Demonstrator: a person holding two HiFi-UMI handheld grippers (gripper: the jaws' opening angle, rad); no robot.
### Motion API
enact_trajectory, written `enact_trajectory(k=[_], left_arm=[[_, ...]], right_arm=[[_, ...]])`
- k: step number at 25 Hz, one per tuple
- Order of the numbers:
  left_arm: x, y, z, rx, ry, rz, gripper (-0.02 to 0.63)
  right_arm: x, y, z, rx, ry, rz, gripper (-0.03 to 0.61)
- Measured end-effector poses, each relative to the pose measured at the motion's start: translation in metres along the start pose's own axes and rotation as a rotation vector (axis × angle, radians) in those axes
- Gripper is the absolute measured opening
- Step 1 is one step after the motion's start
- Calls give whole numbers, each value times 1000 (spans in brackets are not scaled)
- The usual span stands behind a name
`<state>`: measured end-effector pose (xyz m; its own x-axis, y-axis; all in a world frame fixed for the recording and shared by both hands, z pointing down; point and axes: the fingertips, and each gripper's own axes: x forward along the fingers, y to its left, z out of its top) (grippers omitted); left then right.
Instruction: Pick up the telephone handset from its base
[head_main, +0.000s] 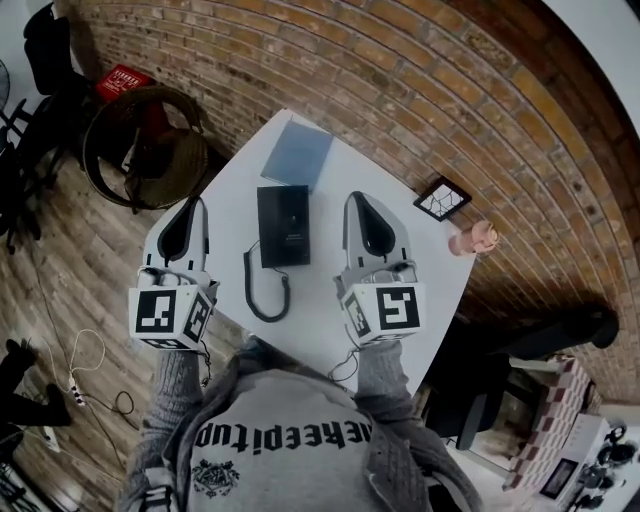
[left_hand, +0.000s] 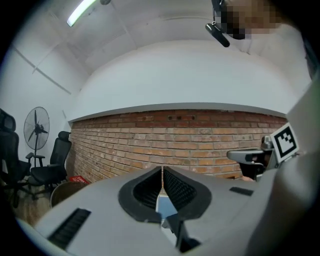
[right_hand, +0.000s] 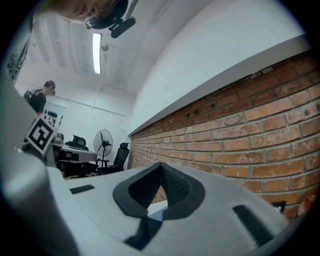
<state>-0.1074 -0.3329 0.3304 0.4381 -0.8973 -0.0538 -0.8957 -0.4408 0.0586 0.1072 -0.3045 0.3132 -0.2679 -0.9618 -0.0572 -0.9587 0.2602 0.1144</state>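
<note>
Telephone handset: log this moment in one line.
telephone: untouched | left gripper: shut, empty | right gripper: shut, empty

Telephone (head_main: 284, 225) on table (head_main: 238, 180) — notebook (head_main: 297, 155) behind; left tool (head_main: 194, 203), right tool (head_main: 356, 198) flank it.

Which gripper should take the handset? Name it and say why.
Probably the right gripper: it sits closer to the telephone than the left gripper, and the coiled cord loops on the left's side. Both are shut, so it must open first.
</note>
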Motion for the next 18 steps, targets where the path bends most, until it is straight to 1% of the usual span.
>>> enact_trajectory(k=[4, 9, 14, 18], left_arm=[[21, 1, -22, -19, 52, -62, 13], [40, 1, -60, -38, 146, -119, 14], [50, 1, -101, -53, 250, -171, 14], [54, -2, -132, -79, 329, -213, 14]], right_arm=[[14, -2, -21, 19, 46, -30, 5], [25, -5, -50, 43, 107, -59, 5], [30, -4, -79, 71, 161, -89, 5], [31, -2, -96, 77, 202, -98, 5]])
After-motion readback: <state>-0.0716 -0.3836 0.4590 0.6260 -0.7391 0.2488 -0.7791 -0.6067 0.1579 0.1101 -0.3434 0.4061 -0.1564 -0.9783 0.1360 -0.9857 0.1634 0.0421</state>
